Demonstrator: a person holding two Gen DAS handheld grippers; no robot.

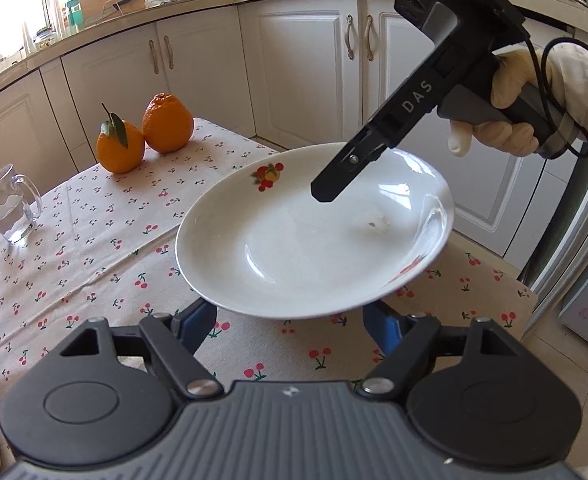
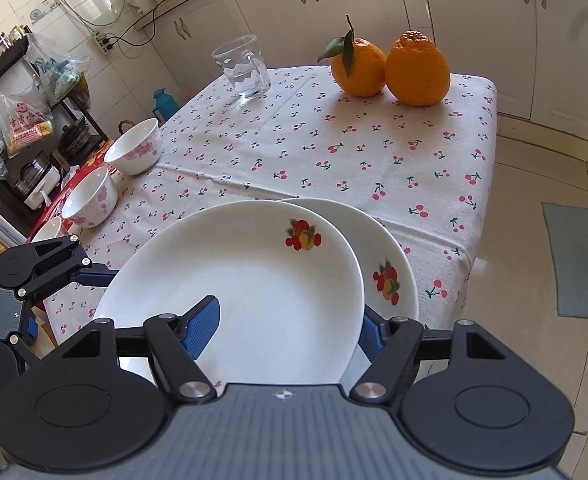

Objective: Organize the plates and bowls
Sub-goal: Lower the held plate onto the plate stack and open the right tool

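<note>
A white deep plate with a fruit print (image 2: 245,280) lies partly over a second, matching plate (image 2: 394,256) at the near right corner of the table. My right gripper (image 2: 285,332) is open. Its left blue pad (image 2: 203,326) lies over the upper plate's inside, and the right pad sits outside that rim, above the lower plate. My left gripper (image 1: 289,320) is open too, both fingers reaching under the plate's (image 1: 294,240) near rim. Whether the plate is lifted off the table I cannot tell. Two flowered bowls (image 2: 133,148) (image 2: 89,200) stand at the table's left edge.
Two oranges (image 2: 390,68) and a glass mug (image 2: 243,68) stand at the far end of the cherry-print tablecloth (image 2: 334,148). A gloved hand (image 1: 514,112) holds the right gripper. White cabinets (image 1: 294,60) run behind, and a cluttered rack (image 2: 21,120) stands left of the table.
</note>
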